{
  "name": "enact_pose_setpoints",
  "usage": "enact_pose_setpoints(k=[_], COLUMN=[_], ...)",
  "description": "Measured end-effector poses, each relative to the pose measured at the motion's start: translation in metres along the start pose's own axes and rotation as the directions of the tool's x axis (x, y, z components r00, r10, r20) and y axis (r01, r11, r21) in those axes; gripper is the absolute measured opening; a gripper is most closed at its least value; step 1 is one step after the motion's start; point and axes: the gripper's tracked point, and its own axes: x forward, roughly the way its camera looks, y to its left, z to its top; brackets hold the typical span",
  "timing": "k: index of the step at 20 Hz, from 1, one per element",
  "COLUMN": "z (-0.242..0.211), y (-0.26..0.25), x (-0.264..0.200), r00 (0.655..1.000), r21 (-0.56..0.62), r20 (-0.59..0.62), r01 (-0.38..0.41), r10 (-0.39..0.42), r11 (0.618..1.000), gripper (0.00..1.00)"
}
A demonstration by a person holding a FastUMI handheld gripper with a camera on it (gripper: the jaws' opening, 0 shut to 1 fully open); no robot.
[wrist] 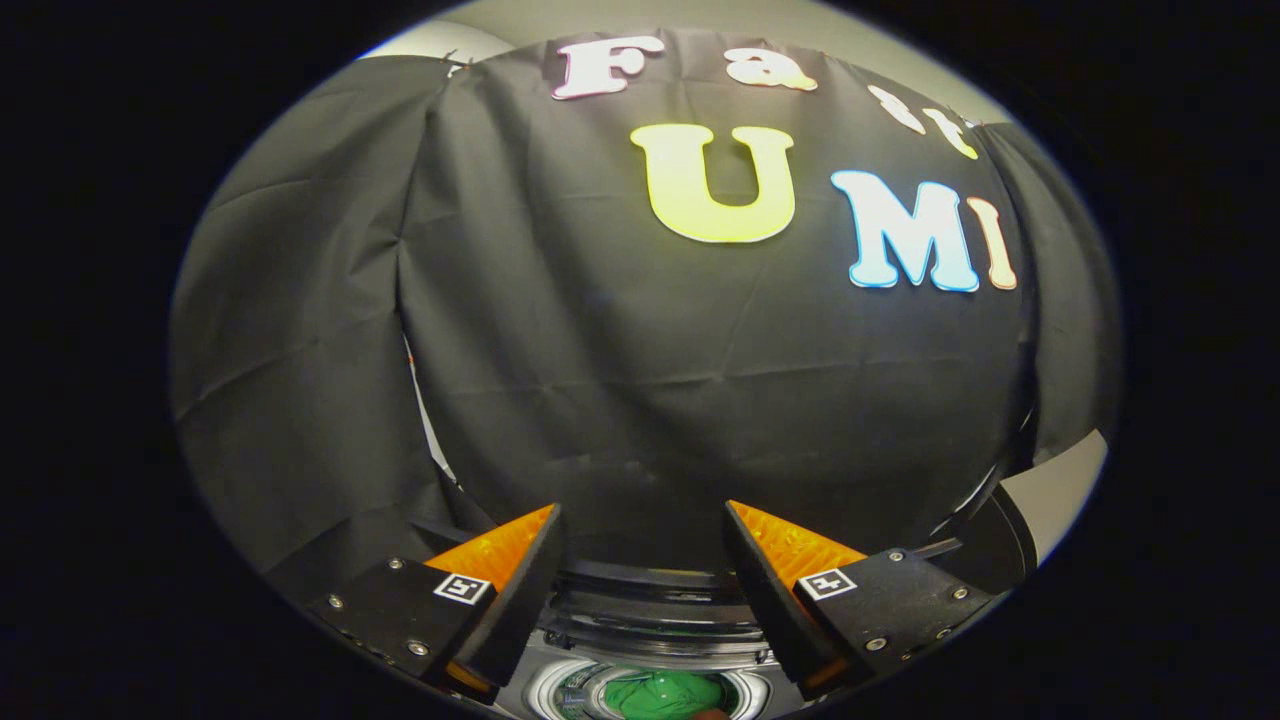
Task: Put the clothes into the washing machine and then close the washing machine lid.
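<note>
Below, open tool over green clothes

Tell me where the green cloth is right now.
In the gripper view the green cloth lies down inside the washing machine's round drum, low between the open gripper's two fingers and below their tips.

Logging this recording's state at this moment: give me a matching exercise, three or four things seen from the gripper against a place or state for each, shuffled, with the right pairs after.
Things:
1. gripper
2. green garment
3. washing machine
4. black cloth wall

Places or states:
A. lying down inside the round drum opening
B. hanging upright beyond the fingers
C. open, with nothing between the fingers
D. below the fingers, top opening uncovered

Pairs: 1-C, 2-A, 3-D, 4-B
</note>
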Motion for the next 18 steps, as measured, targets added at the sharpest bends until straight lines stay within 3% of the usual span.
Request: enact_pose_setpoints(k=[5, 10, 14, 18], z=[-0.006, -0.033, -0.039, -0.038], y=[-0.007, -0.008, -0.006, -0.003], x=[0.025, 0.038, 0.036, 0.023], r00=[0.991, 0.955, 0.945, 0.96], r21=[0.043, 0.012, 0.043, 0.037], r20=[-0.129, -0.291, -0.326, -0.277], r01=[0.054, 0.066, 0.058, 0.037], r10=[-0.048, -0.059, -0.04, -0.025], r11=[0.998, 0.998, 0.997, 0.999], gripper=[0.96, 0.96, 0.97, 0.97])
